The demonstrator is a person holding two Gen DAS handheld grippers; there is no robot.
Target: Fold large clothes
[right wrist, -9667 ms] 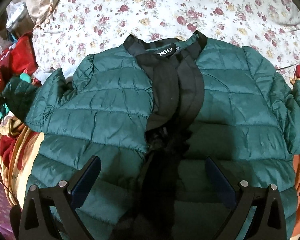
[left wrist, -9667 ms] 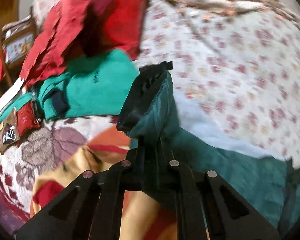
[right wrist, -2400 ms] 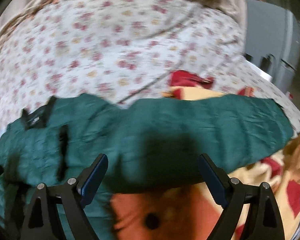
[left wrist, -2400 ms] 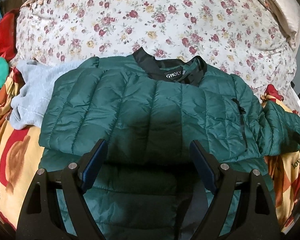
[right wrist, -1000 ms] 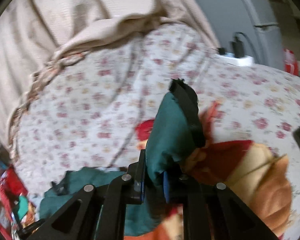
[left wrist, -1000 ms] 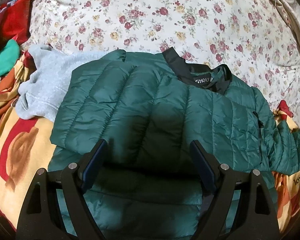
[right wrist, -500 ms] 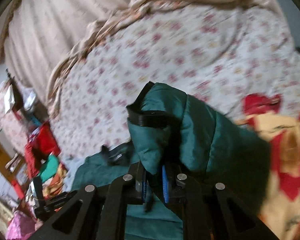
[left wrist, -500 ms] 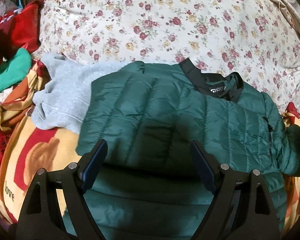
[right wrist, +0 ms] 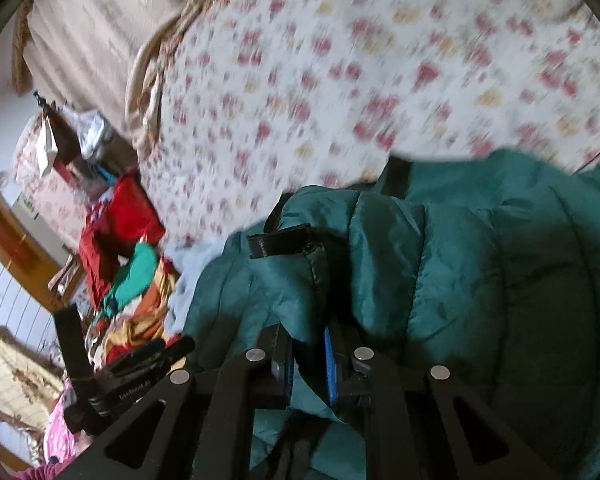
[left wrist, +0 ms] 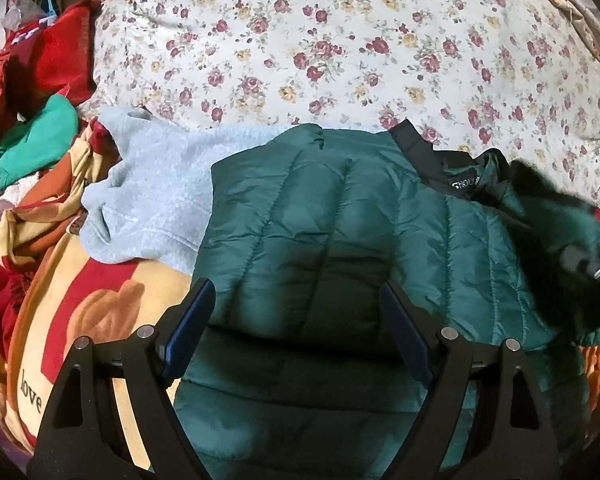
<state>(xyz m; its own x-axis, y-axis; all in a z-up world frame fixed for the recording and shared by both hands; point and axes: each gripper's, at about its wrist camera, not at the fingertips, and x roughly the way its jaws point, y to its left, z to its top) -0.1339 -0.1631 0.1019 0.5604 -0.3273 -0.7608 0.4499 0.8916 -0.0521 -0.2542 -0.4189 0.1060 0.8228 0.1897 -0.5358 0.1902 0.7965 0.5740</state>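
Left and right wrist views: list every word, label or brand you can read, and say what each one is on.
"love": on the orange and red blanket.
"GHOU", cut off by a fold: white letters on the black collar label of the green puffer jacket.
Small white print on the left hand-held gripper, seen in the right wrist view: too blurred to read.
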